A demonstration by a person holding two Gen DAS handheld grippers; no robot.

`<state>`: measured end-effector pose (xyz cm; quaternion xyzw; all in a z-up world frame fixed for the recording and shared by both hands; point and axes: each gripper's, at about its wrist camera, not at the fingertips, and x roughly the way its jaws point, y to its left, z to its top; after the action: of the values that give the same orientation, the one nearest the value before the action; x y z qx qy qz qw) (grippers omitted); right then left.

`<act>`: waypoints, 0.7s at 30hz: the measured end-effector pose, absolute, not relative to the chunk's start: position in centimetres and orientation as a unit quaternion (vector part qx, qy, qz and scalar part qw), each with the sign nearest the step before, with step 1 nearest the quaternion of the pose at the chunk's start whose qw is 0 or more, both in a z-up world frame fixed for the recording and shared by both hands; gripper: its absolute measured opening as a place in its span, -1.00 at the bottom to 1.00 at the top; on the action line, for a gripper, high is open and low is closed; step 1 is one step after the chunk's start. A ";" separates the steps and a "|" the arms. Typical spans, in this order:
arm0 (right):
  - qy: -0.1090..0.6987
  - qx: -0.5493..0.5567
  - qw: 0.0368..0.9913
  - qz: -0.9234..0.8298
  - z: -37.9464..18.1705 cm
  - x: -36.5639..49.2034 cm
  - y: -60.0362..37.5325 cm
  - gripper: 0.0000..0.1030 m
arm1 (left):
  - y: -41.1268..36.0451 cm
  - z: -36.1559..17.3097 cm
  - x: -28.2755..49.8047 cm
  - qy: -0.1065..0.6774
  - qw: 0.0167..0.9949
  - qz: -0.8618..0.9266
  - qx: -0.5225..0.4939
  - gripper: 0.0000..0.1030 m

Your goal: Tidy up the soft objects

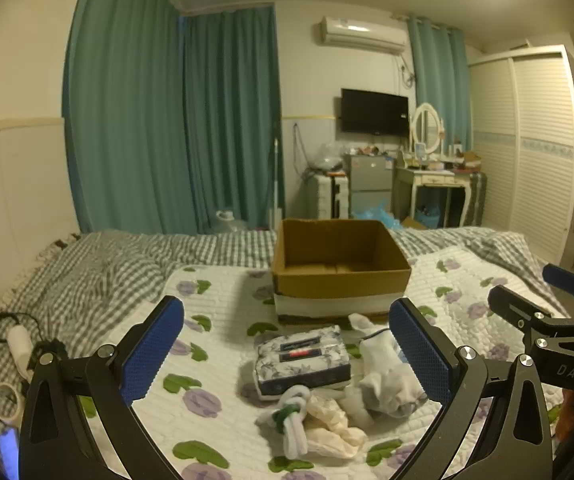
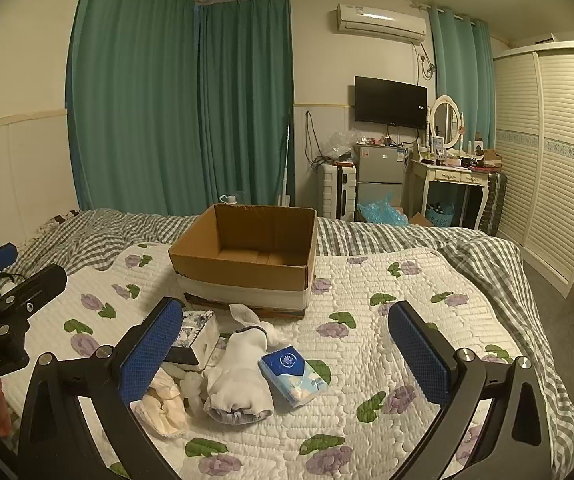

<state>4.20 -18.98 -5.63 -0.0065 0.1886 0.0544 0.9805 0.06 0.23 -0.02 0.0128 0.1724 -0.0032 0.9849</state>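
- Both my left gripper (image 1: 287,340) and right gripper (image 2: 285,340) hover with jaws wide apart, empty.
- The socks (image 2: 239,376) lie tangled — I may drag the tissue pack (image 2: 293,374) along.
- The box (image 2: 243,256) sits on soft bedding — a nudge tips it.

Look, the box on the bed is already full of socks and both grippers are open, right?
Not quite. The box is empty: the right wrist view shows its bare bottom. The socks lie on the bed in front of it. Both the left gripper and right gripper are open.
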 end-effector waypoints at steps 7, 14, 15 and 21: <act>0.190 -0.007 0.980 0.054 -5.7 4.2 -19.0 1.00 | 0.2 -0.1 0.1 0.172 0.985 -0.003 0.013 1.00; 0.190 -0.006 0.980 0.054 -5.8 4.2 -19.0 1.00 | 0.4 0.0 -0.1 0.172 0.985 -0.002 0.014 1.00; 0.190 -0.006 0.980 0.053 -5.9 4.2 -19.0 1.00 | 0.5 0.0 -0.1 0.172 0.985 -0.002 0.014 1.00; 0.191 -0.006 0.980 0.054 -5.9 4.2 -19.0 1.00 | 0.6 0.0 -0.1 0.171 0.985 -0.002 0.014 1.00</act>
<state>4.20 -19.01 -5.88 -0.0056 0.1908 0.0539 0.9801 -0.13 0.55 0.03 0.0144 0.1715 -0.0018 0.9851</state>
